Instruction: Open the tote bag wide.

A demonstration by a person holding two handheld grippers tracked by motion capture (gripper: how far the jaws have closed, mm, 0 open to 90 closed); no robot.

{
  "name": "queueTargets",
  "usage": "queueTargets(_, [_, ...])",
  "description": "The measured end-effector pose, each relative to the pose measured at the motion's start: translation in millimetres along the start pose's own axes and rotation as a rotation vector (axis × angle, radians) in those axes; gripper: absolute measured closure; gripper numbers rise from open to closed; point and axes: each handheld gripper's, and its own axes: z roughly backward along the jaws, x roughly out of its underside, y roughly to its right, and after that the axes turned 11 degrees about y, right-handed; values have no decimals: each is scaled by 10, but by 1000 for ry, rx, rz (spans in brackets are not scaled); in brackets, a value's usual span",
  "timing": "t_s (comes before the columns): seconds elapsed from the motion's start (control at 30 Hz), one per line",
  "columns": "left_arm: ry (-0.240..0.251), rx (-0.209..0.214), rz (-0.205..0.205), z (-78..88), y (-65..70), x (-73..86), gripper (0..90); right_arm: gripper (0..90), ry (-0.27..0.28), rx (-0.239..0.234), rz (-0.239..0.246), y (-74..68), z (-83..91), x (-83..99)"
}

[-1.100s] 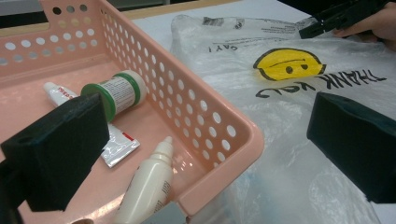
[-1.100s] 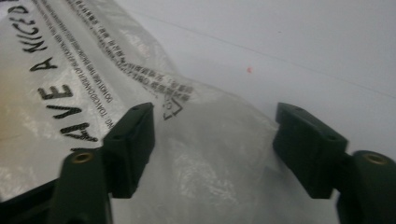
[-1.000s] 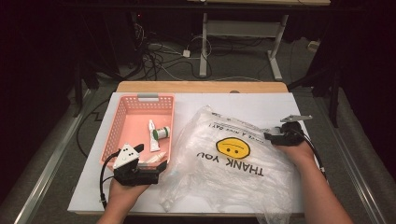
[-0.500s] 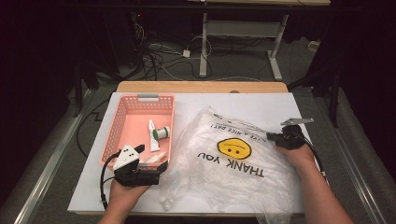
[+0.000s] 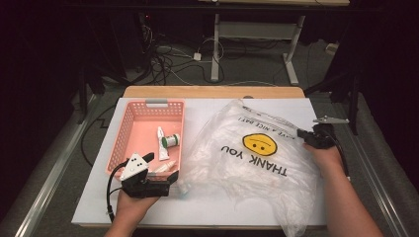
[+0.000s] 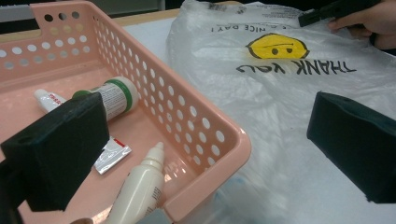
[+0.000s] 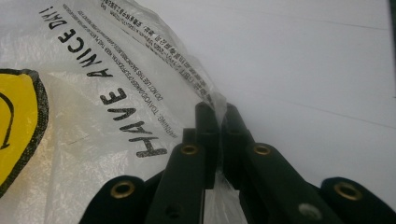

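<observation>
High view: one plastic bag (image 5: 257, 158) is lying centre-right on the counter (image 5: 207, 111); one pink basket (image 5: 129, 129) is holding three containers. Left gripper view: left gripper (image 6: 205, 154) jaws are standing apart. Right gripper view: right gripper (image 7: 217, 119), having just closed, is clamping the bag's edge, shifted rightward since earlier.

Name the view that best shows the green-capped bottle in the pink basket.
The left gripper view: the green-capped bottle lies close and large on its side, though one jaw hides its cap end. The high view shows the bottle whole but small, beside a tube. The right gripper view faces the plastic bag instead.
</observation>
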Motion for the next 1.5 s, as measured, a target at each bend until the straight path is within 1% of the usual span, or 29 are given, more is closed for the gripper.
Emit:
queueTargets(0.03, [-1, 1, -3, 2, 1, -3, 0, 900, 7, 12, -7, 38, 6, -5])
queueTargets(0.07, [-1, 0, -3, 4, 2, -4, 0, 900, 21, 38, -37, 111, 16, -5])
queueTargets(0.1, [0, 4, -5, -2, 2, -1, 0, 900, 21, 38, -37, 111, 16, -5])
queueTargets(0.17, [-10, 13, -29, -35, 1, 3, 0, 900, 24, 78, -67, 203, 24, 17])
queueTargets(0.2, [-11, 13, -31, -46, -8, 4, 0, 900, 24, 78, -67, 203, 24, 17])
queueTargets(0.23, [-17, 15, -25, -57, -26, -1, 0, 900, 28, 106, -81, 250, 29, 30])
queueTargets(0.3, [-23, 15, -6, -80, -55, -10, 0, 900, 30, 120, -90, 269, 35, 34])
queueTargets(0.33, [-22, 12, -10, -87, -60, -12, 0, 900, 34, 135, -94, 289, 42, 37])
queueTargets(0.4, [-20, 12, -22, -92, -58, -18, 0, 900, 42, 161, -115, 322, 64, 42])
queueTargets(0.43, [-11, 11, -31, -85, -50, -16, 6, 900, 44, 190, -127, 345, 90, 49])
queueTargets(0.47, [-8, 4, -55, -75, -32, -8, 6, 900, 44, 190, -127, 345, 90, 49])
queueTargets(0.5, [-12, -2, -75, -63, -13, -1, 12, 900, 47, 213, -135, 360, 123, 52])
queueTargets(0.53, [-12, 2, -78, -45, -3, 5, 12, 900, 47, 213, -135, 360, 123, 52])
queueTargets(0.6, [-12, 10, -56, -9, 7, 18, 9, 900, 51, 229, -146, 365, 179, 59])
queueTargets(0.77, [-5, 7, -29, 39, 20, 13, 0, 900, 49, 250, -147, 329, 257, 105])
queueTargets(0.83, [-8, -2, -33, 55, 18, 0, 0, 900, 43, 259, -158, 308, 298, 158])
queueTargets(0.9, [0, -3, -26, 69, 8, -1, 0, 900, 46, 273, -194, 265, 375, 245])
queueTargets(1.03, [-15, 3, -15, 81, -5, -6, 0, 895, 54, 272, -180, 179, 424, 309])
queueTargets(1.1, [-15, 2, -20, 88, -1, -11, 0, 885, 61, 275, -169, 134, 456, 340])
queueTargets(1.13, [-18, 1, -22, 86, 1, -12, 0, 791, 61, 262, -153, 103, 480, 359])
queueTargets(1.17, [-18, 6, -18, 86, -1, -11, 0, 791, 61, 262, -153, 103, 480, 359])
queueTargets(1.23, [-17, 17, -19, 90, -8, -5, 0, 653, 70, 240, -129, 85, 515, 355])
queueTargets(1.27, [-20, 15, -22, 92, -13, 0, 0, 534, 84, 233, -109, 71, 572, 337])
queueTargets(1.3, [-19, 15, -23, 95, -19, 4, 0, 534, 84, 233, -109, 71, 572, 337])
queueTargets(1.37, [-20, 10, -22, 102, -31, 8, 0, 467, 104, 212, -89, 65, 644, 316])
queueTargets(1.4, [-22, 5, -24, 106, -36, 7, 0, 419, 126, 192, -72, 45, 738, 300])
queueTargets(1.43, [-22, 4, -23, 109, -41, 6, 0, 419, 126, 192, -72, 45, 738, 300])
queueTargets(1.47, [-20, 2, -17, 112, -45, 5, 0, 364, 150, 169, -61, 12, 842, 291])
queueTargets(1.5, [-19, 2, -15, 114, -51, 7, 0, 364, 150, 169, -61, 12, 842, 291])
